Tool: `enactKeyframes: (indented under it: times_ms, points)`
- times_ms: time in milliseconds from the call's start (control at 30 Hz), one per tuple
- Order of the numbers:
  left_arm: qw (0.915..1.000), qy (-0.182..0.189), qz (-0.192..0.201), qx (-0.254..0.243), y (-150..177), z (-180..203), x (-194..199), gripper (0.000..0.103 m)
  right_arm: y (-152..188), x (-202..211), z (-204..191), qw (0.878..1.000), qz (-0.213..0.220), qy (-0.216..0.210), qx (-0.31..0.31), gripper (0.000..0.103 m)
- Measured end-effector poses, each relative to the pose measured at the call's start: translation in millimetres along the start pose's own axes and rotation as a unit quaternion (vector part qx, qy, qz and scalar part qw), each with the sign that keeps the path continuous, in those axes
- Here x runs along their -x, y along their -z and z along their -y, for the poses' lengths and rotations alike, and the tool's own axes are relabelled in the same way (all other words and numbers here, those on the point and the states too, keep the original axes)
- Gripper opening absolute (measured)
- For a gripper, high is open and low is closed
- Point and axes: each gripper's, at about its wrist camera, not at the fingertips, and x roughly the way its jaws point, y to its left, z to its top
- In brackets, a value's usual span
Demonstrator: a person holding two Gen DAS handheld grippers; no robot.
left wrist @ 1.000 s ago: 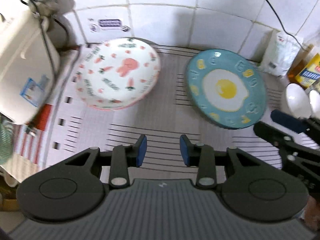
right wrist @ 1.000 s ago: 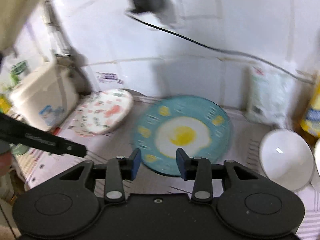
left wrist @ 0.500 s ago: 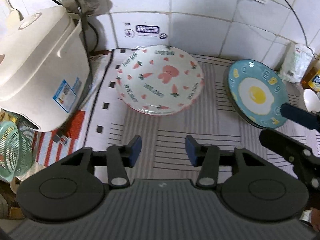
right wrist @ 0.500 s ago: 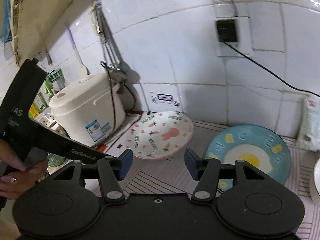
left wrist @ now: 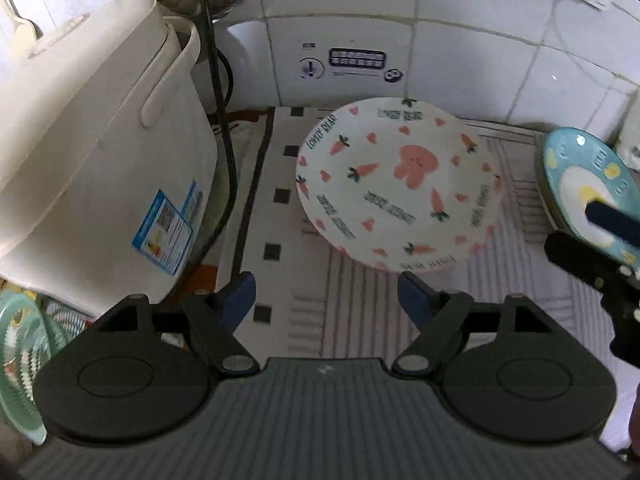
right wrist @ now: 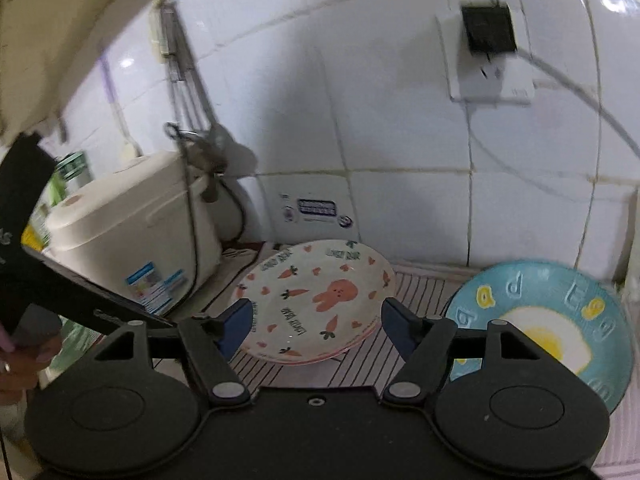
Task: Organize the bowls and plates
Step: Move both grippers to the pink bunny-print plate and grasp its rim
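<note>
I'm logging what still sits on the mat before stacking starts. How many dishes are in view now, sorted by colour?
White with pink rabbit and carrots: 1, the rabbit plate
Blue with a fried-egg picture: 1, the egg plate
Total: 2 dishes, lying apart on the striped mat. No bowl shows in either view.

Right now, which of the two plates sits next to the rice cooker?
The white plate with the pink rabbit and carrots sits beside the cream rice cooker. The blue plate with the fried egg lies on its far side.
</note>
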Motion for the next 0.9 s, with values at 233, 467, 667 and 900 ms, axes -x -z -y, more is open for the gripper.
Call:
enactKeyframes:
  times_ms: [233,467,667,900]
  points:
    - [0.9992,0.036,-0.006,0.014,-9.7,-9.5,-44.0,0.078,22.4,-46.9,14.0,0.996,-0.029,0.018,-0.088,0.075]
    - [0.9987,0.044,-0.022,0.01,-14.4,-6.5,-73.5,0.078,37.9,-81.8,21.7,0.988,-0.052,0.025,-0.144,0.074]
    - [0.9978,0.056,-0.034,0.011,-23.1,-2.5,-83.3,0.074,37.6,-95.3,27.7,0.983,-0.064,0.031,-0.171,0.06]
    - [0.9957,0.076,-0.047,0.022,-30.4,-0.1,-93.6,0.05,33.8,-108.7,36.2,0.978,-0.082,0.029,-0.19,0.024]
